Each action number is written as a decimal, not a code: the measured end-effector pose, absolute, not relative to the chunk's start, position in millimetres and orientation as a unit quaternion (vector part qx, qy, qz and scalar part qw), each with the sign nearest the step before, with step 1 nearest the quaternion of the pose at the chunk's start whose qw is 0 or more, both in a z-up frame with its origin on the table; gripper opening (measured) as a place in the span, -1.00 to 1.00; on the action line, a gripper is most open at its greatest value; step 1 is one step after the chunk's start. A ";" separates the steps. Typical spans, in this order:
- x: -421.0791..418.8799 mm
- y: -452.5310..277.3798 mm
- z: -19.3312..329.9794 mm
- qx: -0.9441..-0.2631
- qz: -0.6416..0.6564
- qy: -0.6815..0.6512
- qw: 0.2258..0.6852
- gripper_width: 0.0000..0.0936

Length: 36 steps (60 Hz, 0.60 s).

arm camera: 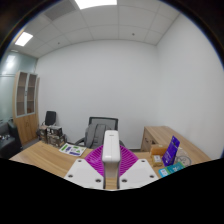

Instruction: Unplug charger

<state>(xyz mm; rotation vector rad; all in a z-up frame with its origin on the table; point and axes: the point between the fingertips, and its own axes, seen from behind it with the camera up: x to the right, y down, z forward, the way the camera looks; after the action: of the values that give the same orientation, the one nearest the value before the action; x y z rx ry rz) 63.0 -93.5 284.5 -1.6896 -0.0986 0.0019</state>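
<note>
Two fingers of the gripper stand close about a white block, which I take to be the charger. It rises upright between the magenta pads, and both pads look pressed to its sides, so the claw appears clamped on it. I can see no gap on either side.

The charger sits at six o'clock from the middle of the room, right in the grip. No socket, strip or cable shows near it, so I cannot tell whether it is seated in anything. Its lower end is hidden behind the fingers.

Beyond it, at twelve o'clock, stands a grey office chair against the white wall. A wooden desk with papers lies at nine o'clock, and another desk at three o'clock carries a blue and purple box.

To do this step well, I would keep the squeeze firm and square on the block's flat sides. The pull should run straight along the prongs without rocking or twisting, since a tilt could let the smooth casing slip from the pads.
</note>
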 end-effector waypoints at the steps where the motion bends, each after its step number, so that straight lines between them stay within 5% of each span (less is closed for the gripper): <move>1: 64.3 -91.2 288.1 -0.746 0.013 -0.038 0.664 -0.70; 12: 128.7 -82.0 291.3 -0.763 0.012 0.009 0.646 -0.69; 36: 260.2 -105.3 108.4 -0.849 0.007 0.087 0.520 -0.67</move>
<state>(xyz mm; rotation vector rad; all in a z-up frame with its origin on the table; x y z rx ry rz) 260.2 -105.3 108.4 -2.0361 0.2077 0.0178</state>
